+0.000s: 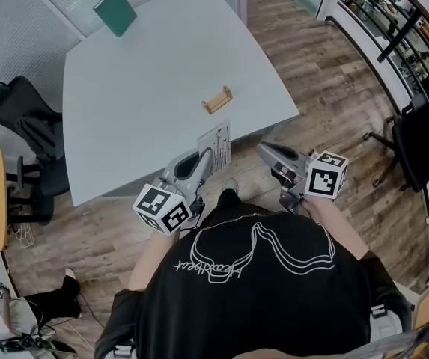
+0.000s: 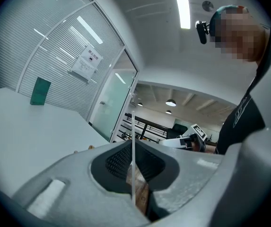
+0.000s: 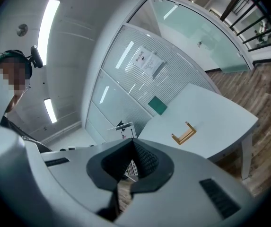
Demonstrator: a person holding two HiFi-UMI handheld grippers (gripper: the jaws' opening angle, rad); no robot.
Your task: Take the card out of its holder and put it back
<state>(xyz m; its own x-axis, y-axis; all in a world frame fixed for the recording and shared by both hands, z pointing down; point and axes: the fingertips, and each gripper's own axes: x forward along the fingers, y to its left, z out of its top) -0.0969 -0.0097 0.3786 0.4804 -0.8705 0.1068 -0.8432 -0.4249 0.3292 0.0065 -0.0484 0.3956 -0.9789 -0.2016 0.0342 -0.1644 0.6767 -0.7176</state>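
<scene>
Standing at the near edge of the white table, the person holds both tools close to the body, low in the head view. The left gripper is clamped on the card. Its own view shows the card edge-on as a thin white line pinched between the dark pads. From above, the printed sheet sticks out ahead of the jaws, over the table's edge. The wooden holder sits empty on the table, just up-frame of the card and apart from it. The right gripper hovers beside the left one, its jaws closed with nothing between them. Its view looks past them to the holder at centre right. A green book stands at the far corner, upper left, well out of the way.

The card seems to be out and waiting to go back. To do that well, I would first turn the wrist so the card's free edge runs parallel to the slot, then lower it straight down rather than sliding it in at an angle. The holder looks small and light, so a skewed push could shove it across the smooth top. The idle right gripper could brace one end of it. The grip should be let go only once the card stands seated.
</scene>
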